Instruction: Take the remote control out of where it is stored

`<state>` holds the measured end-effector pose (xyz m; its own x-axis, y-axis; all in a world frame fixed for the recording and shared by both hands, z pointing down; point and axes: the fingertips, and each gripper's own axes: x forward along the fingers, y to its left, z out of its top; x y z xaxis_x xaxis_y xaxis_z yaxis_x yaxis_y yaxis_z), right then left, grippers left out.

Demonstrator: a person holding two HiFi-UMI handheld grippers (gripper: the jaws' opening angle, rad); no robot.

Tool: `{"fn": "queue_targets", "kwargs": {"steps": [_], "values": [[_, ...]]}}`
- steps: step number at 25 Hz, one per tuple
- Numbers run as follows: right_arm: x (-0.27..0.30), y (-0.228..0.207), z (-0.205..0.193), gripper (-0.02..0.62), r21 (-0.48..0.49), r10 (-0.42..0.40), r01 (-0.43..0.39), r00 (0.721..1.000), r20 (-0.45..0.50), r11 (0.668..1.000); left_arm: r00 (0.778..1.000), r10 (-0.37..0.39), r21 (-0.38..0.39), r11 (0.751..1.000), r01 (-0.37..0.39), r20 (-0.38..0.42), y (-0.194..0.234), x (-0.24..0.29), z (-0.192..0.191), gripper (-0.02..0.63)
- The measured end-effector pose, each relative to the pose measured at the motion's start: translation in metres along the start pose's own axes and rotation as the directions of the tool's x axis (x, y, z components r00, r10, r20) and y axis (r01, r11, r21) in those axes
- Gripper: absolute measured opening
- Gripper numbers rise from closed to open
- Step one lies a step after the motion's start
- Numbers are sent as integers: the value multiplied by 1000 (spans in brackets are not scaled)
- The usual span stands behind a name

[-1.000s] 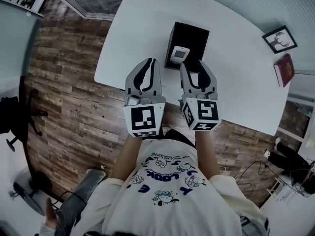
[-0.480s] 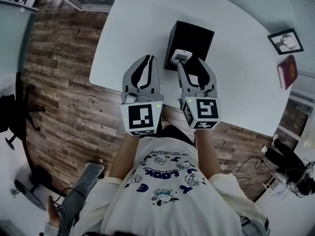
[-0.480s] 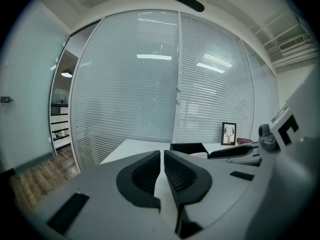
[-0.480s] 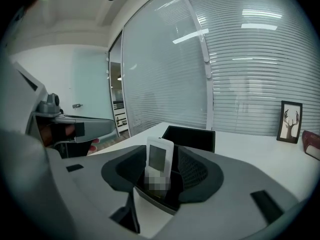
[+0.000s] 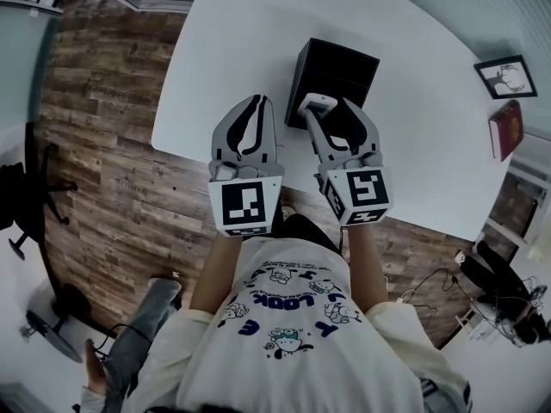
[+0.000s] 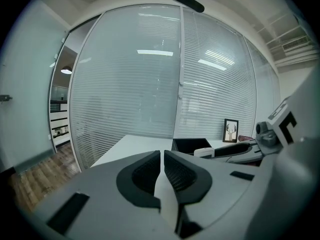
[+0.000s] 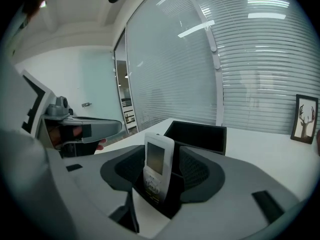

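The right gripper (image 5: 327, 112) reaches over the near edge of the white tabletop (image 5: 241, 50) to the near side of an open black box (image 5: 301, 80), which sits a little in from that edge, about midway along it. Its jaws are opening, and the white remote control (image 7: 159, 156) stands upright between them, screen facing back toward the gripper and its buttons low down in the gap. The left pad lies close against the remote's side. A dark gap shows between the remote and the right pad, so the pads are not squeezing it. The remote's top rises above the jaw tips, right at the box's near wall. Whether its foot rests inside the box or just in front of it cannot be told, as the jaws cover the lower end.

The left gripper (image 6: 162, 159) hovers over the same near edge, just left of the right gripper and clear of the box. Its jaws are pressed together with nothing between them.

Toward the right edge of the tabletop, well apart from the box, a black-framed deer picture (image 5: 504, 76) stands, with a dark red book (image 5: 505, 129) lying just nearer than it. A wooden plank floor (image 5: 112, 144) spreads out left of the table.
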<state>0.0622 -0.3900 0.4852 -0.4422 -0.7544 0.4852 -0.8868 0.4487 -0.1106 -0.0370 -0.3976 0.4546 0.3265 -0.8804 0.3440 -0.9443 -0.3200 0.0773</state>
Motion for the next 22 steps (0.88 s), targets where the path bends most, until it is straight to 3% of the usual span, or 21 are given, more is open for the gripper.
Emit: {"fn": "queue_targets", "kwargs": {"steps": [9, 22], "values": [[12, 5, 0, 213, -37, 120, -122, 992, -50, 992, 1000, -2, -4, 1000, 2, -15, 0, 8, -2, 34], [14, 11, -1, 178, -89, 216, -221, 974, -64, 971, 1000, 4, -12, 1000, -4, -24, 6, 11, -4, 34]]}}
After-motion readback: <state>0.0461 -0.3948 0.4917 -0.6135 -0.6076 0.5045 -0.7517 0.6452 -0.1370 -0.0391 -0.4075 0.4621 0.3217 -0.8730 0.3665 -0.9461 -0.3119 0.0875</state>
